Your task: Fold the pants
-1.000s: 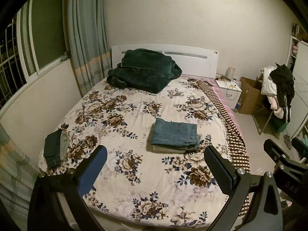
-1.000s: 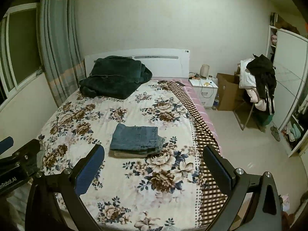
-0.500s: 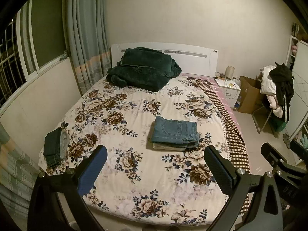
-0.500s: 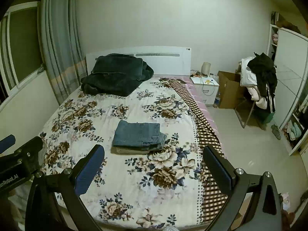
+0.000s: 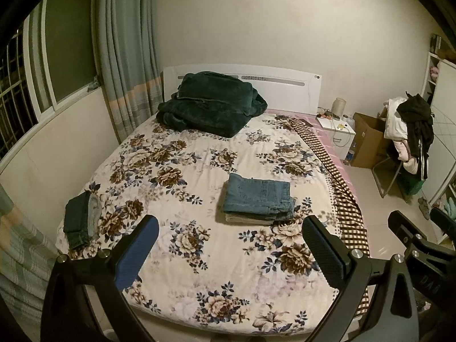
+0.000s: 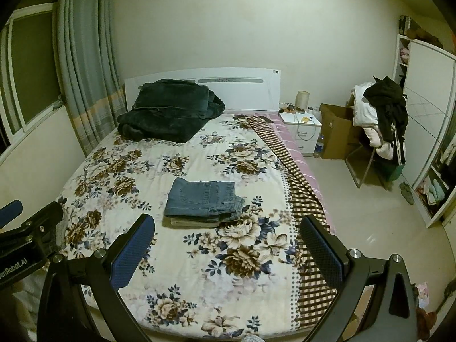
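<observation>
Left wrist, beige garment (image 5: pixel 250 220) mostly hidden under jeans (image 5: pixel 258 198)

On the cream bedspread (image 5: pixel 199 171) printed with brown and blue flowers lie faded blue folded jeans (image 5: pixel 258 196) over a pale beige garment (image 5: pixel 245 219), a dark green blanket (image 5: pixel 211 105) at twelve o'clock, and a brown-checked, pink-edged sheet (image 5: pixel 339 176) at three o'clock.
</observation>
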Demonstrator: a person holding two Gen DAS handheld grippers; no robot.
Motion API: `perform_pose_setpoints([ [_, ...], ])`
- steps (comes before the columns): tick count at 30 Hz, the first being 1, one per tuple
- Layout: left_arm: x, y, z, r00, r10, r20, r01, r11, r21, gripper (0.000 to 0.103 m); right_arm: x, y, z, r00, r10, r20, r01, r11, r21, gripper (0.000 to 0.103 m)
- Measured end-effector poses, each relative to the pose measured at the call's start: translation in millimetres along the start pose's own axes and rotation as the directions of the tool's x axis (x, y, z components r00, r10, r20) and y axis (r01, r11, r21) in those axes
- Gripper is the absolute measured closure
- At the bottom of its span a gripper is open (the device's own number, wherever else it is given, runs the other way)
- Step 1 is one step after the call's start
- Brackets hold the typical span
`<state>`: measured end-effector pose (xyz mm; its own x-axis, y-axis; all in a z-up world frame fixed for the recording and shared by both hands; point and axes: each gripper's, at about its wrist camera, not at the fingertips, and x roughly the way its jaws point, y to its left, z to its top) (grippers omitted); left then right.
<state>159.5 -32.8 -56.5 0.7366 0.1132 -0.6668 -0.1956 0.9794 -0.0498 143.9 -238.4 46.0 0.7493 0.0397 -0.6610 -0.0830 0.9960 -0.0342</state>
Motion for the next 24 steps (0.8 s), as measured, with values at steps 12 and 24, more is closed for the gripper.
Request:
perform_pose_setpoints([
  [12,-0.9,-1.0,0.4,1.0,0.0,0.0,0.0,1.0,0.0,0.0,0.4,-0.1,-0.5,1.0,0.002,-0.001,-0.002,1.0,0.001,0.0],
  [24,-1.6,-1.3,-0.1,1.0,0.002,-0.002,-0.002,1.0,0.003,0.0,0.4,-0.5,-2.3,1.0,0.003,0.0,-0.003,1.0,0.002,0.0],
])
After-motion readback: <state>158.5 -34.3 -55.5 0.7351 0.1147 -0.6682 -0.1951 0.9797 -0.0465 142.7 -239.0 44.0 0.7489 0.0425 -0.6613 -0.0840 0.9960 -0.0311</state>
